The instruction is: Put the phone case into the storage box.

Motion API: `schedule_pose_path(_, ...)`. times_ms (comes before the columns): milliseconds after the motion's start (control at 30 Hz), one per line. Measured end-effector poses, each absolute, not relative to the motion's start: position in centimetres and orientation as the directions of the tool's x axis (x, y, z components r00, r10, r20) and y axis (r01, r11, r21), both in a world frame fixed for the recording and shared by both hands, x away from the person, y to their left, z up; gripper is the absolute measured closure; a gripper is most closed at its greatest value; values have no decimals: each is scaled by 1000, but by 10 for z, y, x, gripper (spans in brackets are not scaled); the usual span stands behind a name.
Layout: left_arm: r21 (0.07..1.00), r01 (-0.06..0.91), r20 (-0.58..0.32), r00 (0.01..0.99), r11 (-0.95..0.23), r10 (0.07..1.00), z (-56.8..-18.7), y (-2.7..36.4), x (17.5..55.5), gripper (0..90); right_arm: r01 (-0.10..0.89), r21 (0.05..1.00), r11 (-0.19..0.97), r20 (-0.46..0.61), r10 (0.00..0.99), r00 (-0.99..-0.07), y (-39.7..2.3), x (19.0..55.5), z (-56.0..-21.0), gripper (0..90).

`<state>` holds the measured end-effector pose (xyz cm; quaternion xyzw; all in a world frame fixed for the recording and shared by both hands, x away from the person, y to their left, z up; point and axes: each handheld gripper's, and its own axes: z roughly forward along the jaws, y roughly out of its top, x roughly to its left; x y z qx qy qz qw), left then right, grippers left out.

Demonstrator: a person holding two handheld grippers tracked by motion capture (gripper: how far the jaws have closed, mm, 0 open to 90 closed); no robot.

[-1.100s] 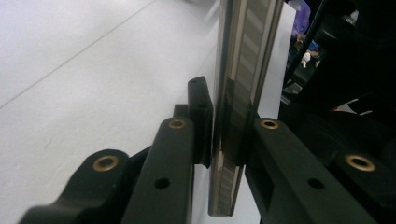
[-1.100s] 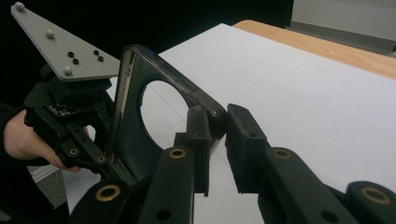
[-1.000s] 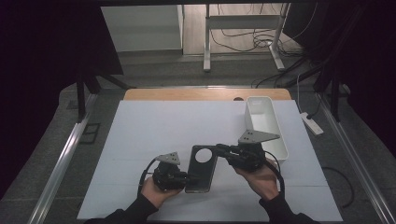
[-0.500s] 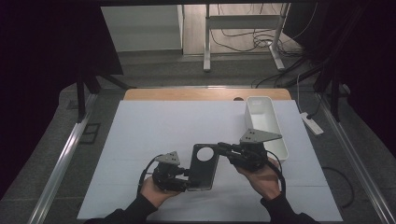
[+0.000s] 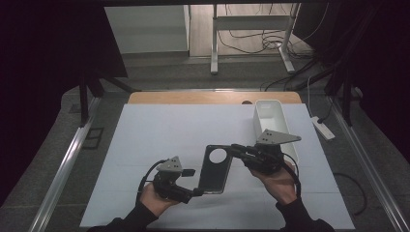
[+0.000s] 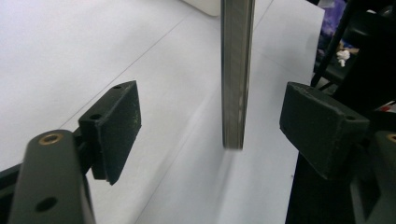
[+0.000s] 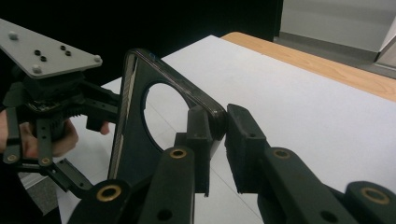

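Right gripper [image 7: 217,140] clamps phone case [image 7: 140,140] — left gripper [image 6: 210,126] opening.

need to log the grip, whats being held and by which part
The right gripper holds the black phone case by its edge near the round cutout; the left gripper's jaws have just opened off it.

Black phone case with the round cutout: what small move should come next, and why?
Probably draw the left tongs back off the black phone case with the round cutout. Their jaws have just been opening and stand apart from the case's edge, while the right tongs pinch its upper corner, so the right hand alone carries it.
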<state>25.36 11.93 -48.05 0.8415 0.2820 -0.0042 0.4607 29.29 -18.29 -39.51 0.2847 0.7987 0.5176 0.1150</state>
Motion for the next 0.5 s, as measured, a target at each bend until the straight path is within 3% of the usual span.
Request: schedule_pose_path(500,768,508,-217,781,-391,586,-478,157,239,110,348,894,283,129,582,-803,-193,301,-386,795)
